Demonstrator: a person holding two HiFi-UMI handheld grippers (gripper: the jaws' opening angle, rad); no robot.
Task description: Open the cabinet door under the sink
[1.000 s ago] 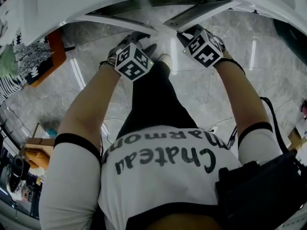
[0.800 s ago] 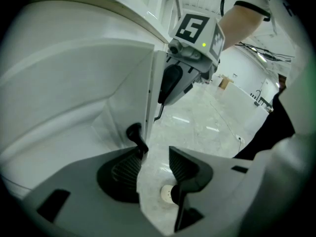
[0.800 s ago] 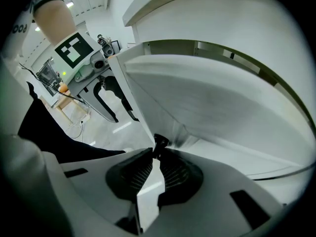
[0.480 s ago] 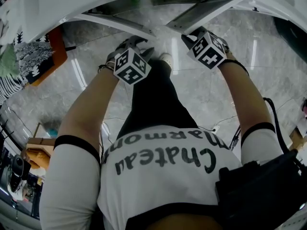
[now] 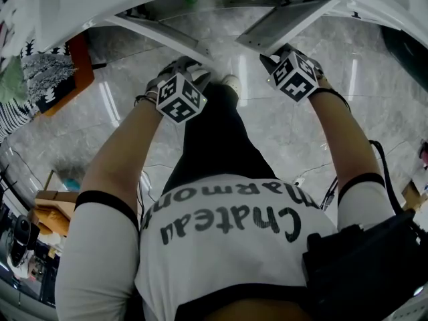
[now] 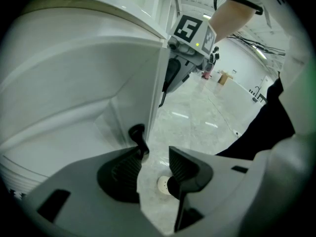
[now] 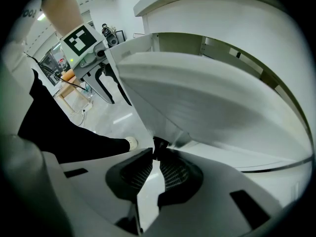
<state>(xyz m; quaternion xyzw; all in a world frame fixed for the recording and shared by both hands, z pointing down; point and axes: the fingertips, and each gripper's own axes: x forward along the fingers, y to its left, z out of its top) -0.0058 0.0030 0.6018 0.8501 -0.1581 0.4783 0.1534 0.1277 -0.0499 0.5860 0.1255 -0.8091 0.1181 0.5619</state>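
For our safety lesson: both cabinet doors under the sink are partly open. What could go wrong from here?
The left tool has its jaws apart, with the left knob only at one jaw's tip, so it may slip off. The right tool seems to pinch the right knob by its tips alone, a hold that might pop loose.

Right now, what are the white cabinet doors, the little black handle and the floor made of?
The cabinet doors: probably painted or laminated board; smooth, white, softly shiny. The door handle: black, glossy, plastic or coated metal; hard to tell. The floor: polished marble-look stone or tile, grey veins and mirrored light streaks.
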